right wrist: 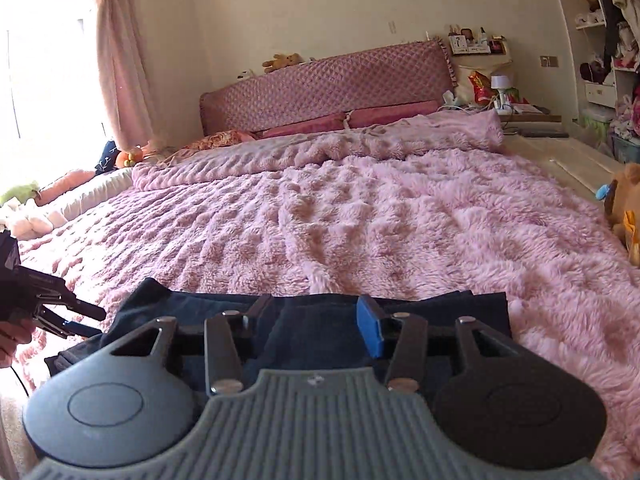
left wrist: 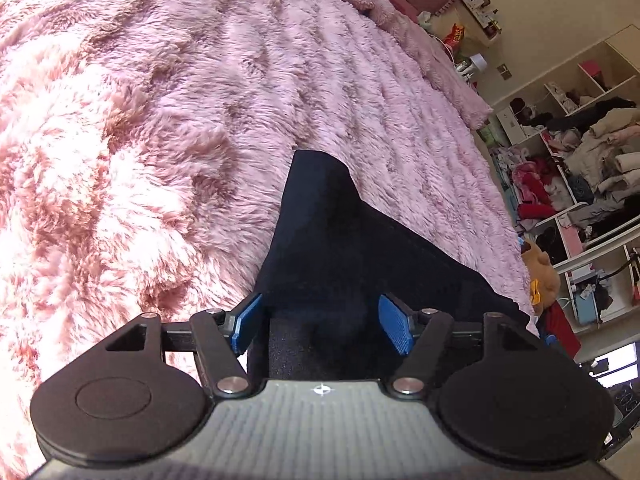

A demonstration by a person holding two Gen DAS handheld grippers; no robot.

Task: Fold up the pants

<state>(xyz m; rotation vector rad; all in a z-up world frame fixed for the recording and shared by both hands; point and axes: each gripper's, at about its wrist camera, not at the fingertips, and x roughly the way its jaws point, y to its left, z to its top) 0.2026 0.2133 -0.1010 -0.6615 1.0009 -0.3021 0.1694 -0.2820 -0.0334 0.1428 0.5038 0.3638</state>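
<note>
Left wrist view: the left gripper (left wrist: pixel 320 322) hangs over the dark pants (left wrist: pixel 320 236), its blue pads (left wrist: pixel 394 330) spread wide with the cloth lying loose between them, not pinched. The pants lie folded on the fluffy pink blanket (left wrist: pixel 160 120), one corner pointing away up the bed. Shelves of clothes (left wrist: pixel 580 152) fill the wall on the right.

From the right wrist, the right gripper (right wrist: pixel 316 320) stands about half open above the same pants (right wrist: pixel 320 320); its fingers do not press on the fabric. The pants stretch sideways across the near edge of the blanket (right wrist: pixel 360 208). The left gripper (right wrist: pixel 76 316) shows at the far left, beside the end of the pants. A headboard (right wrist: pixel 328 80) stands at the far end.
</note>
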